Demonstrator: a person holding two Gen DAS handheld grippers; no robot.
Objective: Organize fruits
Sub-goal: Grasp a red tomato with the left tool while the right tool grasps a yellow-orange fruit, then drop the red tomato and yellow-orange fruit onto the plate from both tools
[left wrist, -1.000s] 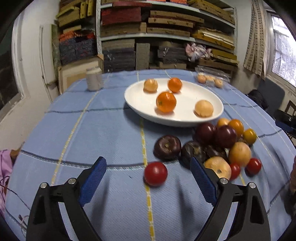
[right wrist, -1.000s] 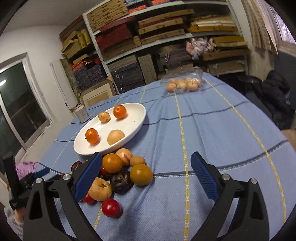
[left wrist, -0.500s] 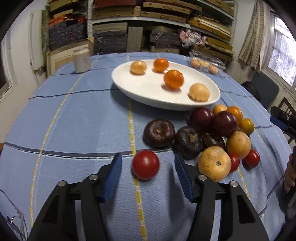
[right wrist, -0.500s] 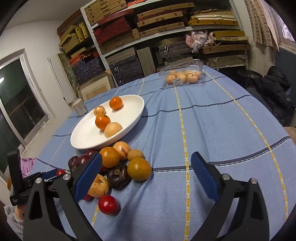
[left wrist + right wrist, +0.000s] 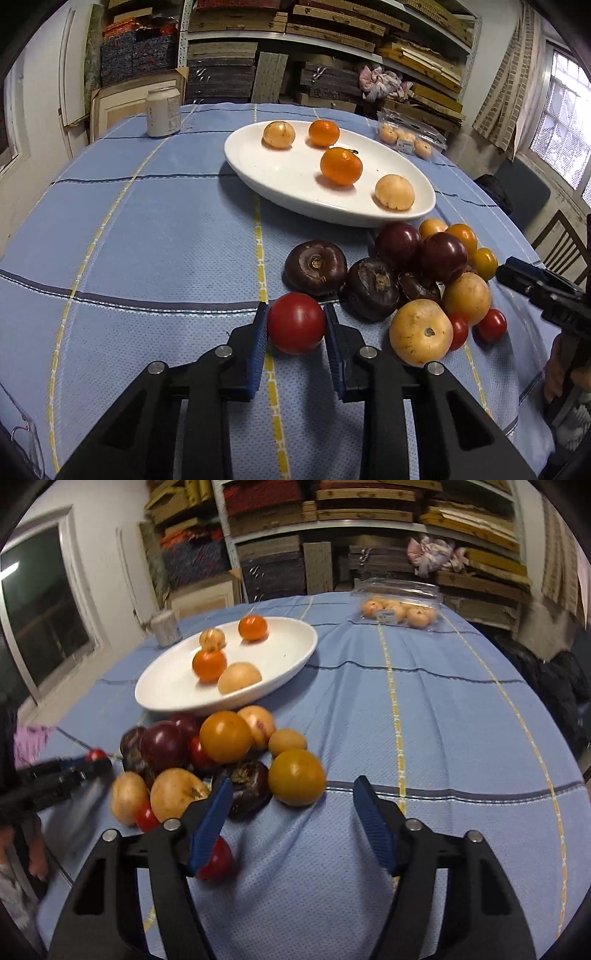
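Round red tomato: lies on the blue checked cloth, on a yellow stripe, clamped between the blue pads of the left gripper.
Left gripper: closed on the tomato, a pad touching each side.
Fruit pile: just right of the tomato; two dark wrinkled brown fruits sit closest, then glossy purple plums, smooth yellow-orange fruits and small red tomatoes, all packed touching.
White oval ceramic plate: beyond the pile, carrying two oranges and two pale peach-coloured fruits, spaced apart.
Right gripper: pads spread wide, holding nothing, hovering at the near edge of the pile beside a round amber fruit.
Open room: bare cloth on the worktop stretches left of the tomato and plate.
Far edge: a pale can and a clear plastic fruit box.
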